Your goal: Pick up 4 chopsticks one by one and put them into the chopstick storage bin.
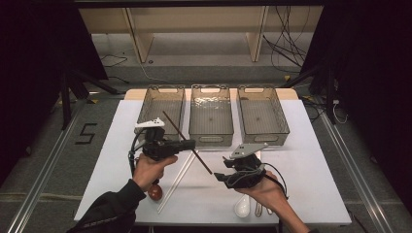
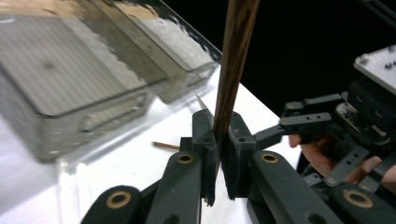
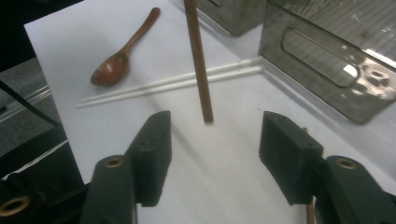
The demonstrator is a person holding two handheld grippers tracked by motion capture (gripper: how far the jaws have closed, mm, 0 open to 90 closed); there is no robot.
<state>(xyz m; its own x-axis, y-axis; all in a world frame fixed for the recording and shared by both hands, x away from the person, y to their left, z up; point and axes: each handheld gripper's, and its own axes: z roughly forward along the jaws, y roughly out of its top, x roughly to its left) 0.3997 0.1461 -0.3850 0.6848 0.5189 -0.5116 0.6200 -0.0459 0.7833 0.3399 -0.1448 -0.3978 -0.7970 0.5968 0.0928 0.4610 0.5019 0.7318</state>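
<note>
My left gripper [image 1: 187, 144] pinches the brown chopstick [image 1: 187, 141] mid-shaft, its long axis slanting from the left bin [image 1: 161, 90] down toward my spread right gripper [image 3: 212, 154], tip between those jaws.

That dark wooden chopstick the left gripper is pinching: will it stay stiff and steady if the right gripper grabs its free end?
The dark chopstick spans the air straight, so it is probably stiff and light. The left gripper pinches it at one narrow spot, so it may pivot when nudged. The right gripper is open around its tip; the smooth, slim shaft could slip.
</note>
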